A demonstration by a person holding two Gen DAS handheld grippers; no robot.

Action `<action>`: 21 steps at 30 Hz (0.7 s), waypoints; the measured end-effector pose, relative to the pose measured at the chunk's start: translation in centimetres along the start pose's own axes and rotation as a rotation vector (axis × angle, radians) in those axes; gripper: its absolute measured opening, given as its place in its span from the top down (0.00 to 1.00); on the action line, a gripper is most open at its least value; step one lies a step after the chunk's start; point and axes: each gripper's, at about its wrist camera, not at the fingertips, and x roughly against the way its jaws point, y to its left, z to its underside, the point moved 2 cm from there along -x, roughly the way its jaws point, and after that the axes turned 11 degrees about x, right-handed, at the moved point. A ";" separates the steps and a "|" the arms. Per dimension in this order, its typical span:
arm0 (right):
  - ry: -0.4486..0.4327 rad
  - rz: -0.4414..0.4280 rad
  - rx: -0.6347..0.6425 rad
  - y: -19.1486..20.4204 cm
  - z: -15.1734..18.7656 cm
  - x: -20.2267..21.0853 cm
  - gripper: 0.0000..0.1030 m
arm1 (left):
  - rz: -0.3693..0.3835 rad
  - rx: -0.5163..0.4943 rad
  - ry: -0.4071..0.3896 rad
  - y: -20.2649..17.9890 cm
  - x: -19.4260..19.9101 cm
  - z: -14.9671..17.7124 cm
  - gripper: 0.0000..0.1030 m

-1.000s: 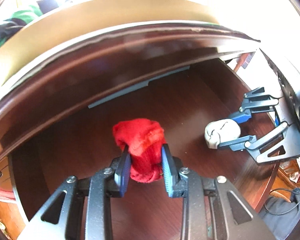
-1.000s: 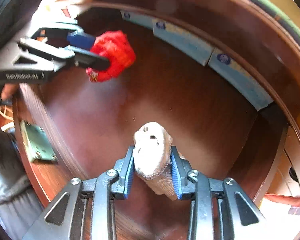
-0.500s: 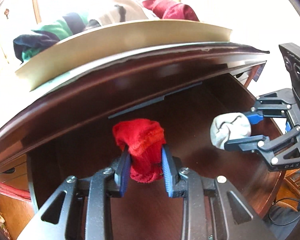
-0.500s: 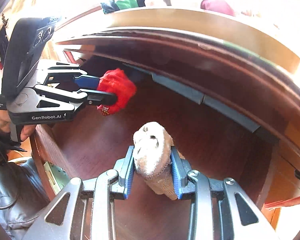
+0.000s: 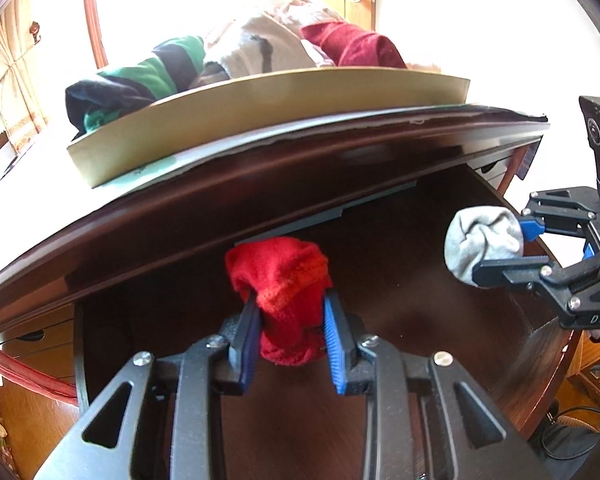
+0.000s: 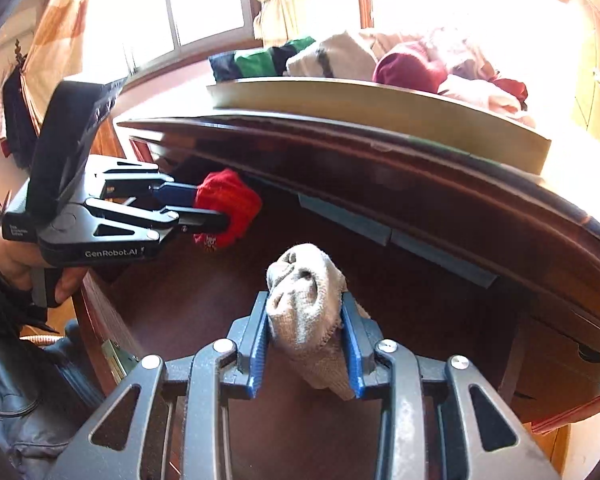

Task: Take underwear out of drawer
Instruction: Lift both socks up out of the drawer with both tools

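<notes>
My left gripper (image 5: pixel 290 320) is shut on a rolled red underwear (image 5: pixel 284 280) and holds it above the open dark wooden drawer (image 5: pixel 400 280). It also shows in the right wrist view (image 6: pixel 204 210) with the red roll (image 6: pixel 228 204). My right gripper (image 6: pixel 305 328) is shut on a rolled grey underwear (image 6: pixel 304 304), also held above the drawer floor (image 6: pixel 204 292). The right gripper shows at the right of the left wrist view (image 5: pixel 496 248) with the grey roll (image 5: pixel 482 242).
The desk top edge (image 5: pixel 260 184) overhangs the drawer. A shallow tan box (image 5: pixel 260 108) on the desk holds several rolled garments (image 5: pixel 348 46). A window with curtains (image 6: pixel 204 4) is behind. A dark bag (image 6: pixel 24 380) lies below at left.
Both grippers have lifted up and back out of the drawer with their rolls. The desk top and the box of clothes have come into view.
</notes>
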 end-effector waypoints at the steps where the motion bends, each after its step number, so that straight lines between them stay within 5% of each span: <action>1: -0.006 0.002 -0.004 -0.2 0.0 0.2 0.66 | -0.003 0.003 -0.009 0.1 0.1 0.0 0.74; 21: -0.164 0.058 0.015 0.0 -0.1 4.0 0.66 | 0.004 0.084 -0.155 2.8 3.4 0.4 0.74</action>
